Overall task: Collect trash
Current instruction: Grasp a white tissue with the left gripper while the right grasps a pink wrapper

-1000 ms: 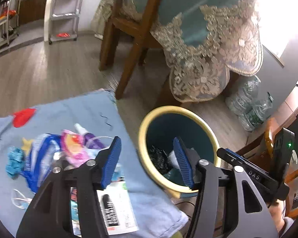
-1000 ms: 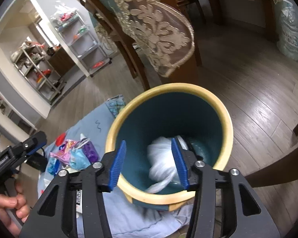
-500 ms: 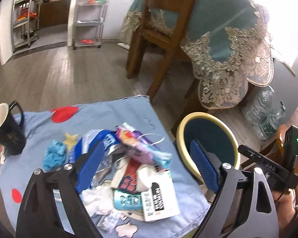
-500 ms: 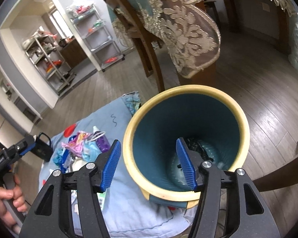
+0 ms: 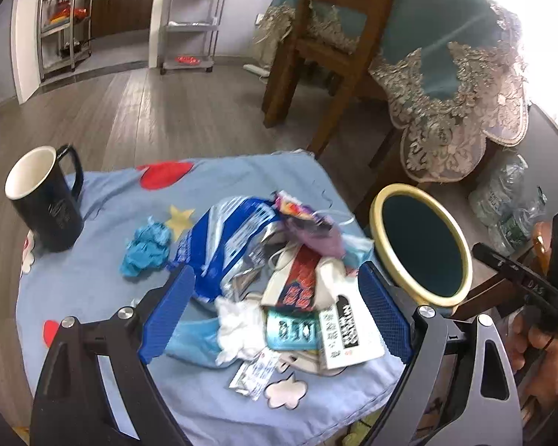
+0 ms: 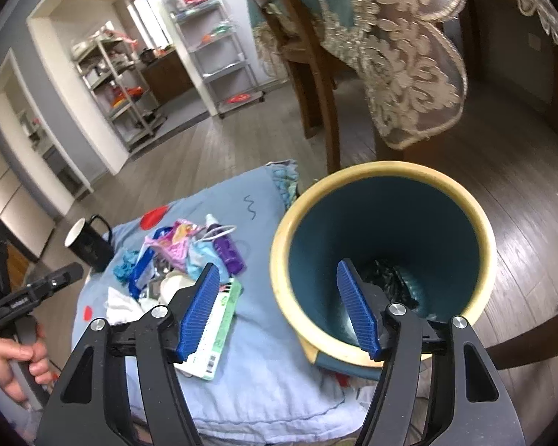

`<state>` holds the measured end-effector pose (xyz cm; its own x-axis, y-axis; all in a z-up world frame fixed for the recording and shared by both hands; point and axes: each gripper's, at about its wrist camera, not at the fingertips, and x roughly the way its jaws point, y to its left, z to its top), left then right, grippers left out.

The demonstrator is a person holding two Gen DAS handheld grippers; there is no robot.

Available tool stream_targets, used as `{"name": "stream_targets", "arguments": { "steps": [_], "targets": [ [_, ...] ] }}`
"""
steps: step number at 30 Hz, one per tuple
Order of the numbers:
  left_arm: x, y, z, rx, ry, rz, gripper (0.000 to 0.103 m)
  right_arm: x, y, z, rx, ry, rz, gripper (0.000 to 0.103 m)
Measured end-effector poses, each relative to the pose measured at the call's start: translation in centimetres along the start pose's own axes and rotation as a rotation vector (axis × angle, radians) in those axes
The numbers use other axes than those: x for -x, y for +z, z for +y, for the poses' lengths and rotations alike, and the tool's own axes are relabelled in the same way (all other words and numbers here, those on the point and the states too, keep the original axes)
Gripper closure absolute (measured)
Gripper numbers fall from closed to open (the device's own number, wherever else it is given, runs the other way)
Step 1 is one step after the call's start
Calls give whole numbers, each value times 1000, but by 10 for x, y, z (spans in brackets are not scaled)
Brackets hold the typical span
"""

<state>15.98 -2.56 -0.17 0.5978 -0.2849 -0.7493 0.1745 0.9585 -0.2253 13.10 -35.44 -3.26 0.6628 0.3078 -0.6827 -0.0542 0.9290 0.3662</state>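
A heap of trash lies on the blue cloth (image 5: 93, 290): a blue and silver wrapper (image 5: 227, 245), a white tissue (image 5: 238, 330), a teal packet (image 5: 292, 329) and a white printed box (image 5: 346, 330). My left gripper (image 5: 275, 312) hangs open above this heap, with nothing between its pads. The teal bin with a yellow rim (image 5: 375, 230) stands just right of the cloth. My right gripper (image 6: 279, 312) straddles the bin's near rim (image 6: 383, 169). Its jaws are opening and nothing is between them. Dark crumpled trash (image 6: 383, 275) lies at the bin's bottom.
A black mug (image 5: 44, 200) stands at the cloth's far left. A crumpled blue scrap (image 5: 145, 249) lies beside the heap. A wooden chair (image 5: 327, 37) and a lace-draped table (image 5: 446, 85) stand behind. Plastic bottles (image 5: 502, 204) lie on the floor right of the bin.
My left gripper swung left from above the bin to above the trash heap and its jaws widened. The right gripper let a white wad fall into the bin and its jaws spread.
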Motion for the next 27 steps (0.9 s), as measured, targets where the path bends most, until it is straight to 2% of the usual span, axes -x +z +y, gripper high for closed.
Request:
{"name": "stream_targets", "arguments": {
  "steps": [6,10,15,18,20,21,23,27],
  "targets": [
    [-10,-16,17,-11,33,75,17,-6,-3,12,32,17,23,36],
    [-22,-26,25,-14,48,134,31,-11,-5,22,50,26,37,36],
    [-43,-32,16,-80,63,188,43,-17,-7,29,77,30,53,36],
    [-54,-35,10,-119,70,210,57,-18,-8,30,84,29,58,36],
    [-59,-38,5,-150,73,234,91,-18,-9,30,86,28,60,36],
    [-60,-38,4,-159,77,238,96,-18,-9,30,87,28,60,36],
    [-56,-38,2,-166,69,234,100,-18,-9,30,86,29,62,36],
    [-42,-32,3,-145,40,195,101,-23,-11,35,100,37,77,36]
  ]
}}
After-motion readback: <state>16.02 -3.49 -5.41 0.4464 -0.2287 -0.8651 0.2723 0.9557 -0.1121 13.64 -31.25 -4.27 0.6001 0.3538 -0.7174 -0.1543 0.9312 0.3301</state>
